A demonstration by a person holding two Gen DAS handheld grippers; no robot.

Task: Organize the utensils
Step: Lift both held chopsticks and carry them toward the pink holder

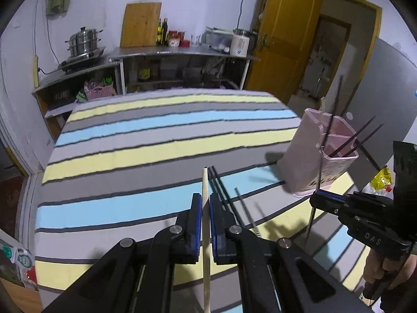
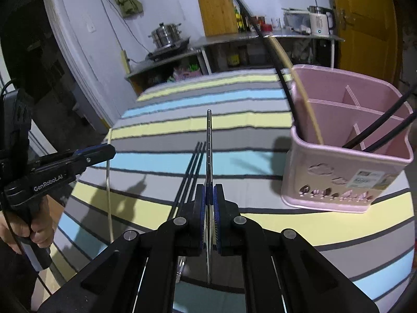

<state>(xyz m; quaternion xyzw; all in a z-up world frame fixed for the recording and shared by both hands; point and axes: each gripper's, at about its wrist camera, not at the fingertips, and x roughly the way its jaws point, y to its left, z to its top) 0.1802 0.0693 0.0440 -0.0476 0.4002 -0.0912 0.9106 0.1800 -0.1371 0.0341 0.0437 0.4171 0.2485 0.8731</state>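
Observation:
My left gripper [image 1: 205, 203] is shut on a wooden chopstick [image 1: 206, 182] and holds it above the striped tablecloth [image 1: 143, 151]; it also shows in the right wrist view [image 2: 108, 154]. My right gripper [image 2: 209, 195] is shut on a thin metal chopstick [image 2: 209, 135], seen upright in the left wrist view [image 1: 322, 156]. Several black chopsticks [image 2: 194, 167] lie on the cloth between the grippers. The pink divided utensil holder [image 2: 346, 143] stands at the right and holds black chopsticks [image 2: 385, 120] and a wooden one [image 2: 305, 96].
A metal chopstick [image 1: 245, 208] lies on the cloth beside the black ones. A counter [image 1: 182, 52] with a steamer pot [image 1: 83, 41], cutting board, bottles and kettle stands behind the table. A yellow door [image 1: 284, 34] is at the back right.

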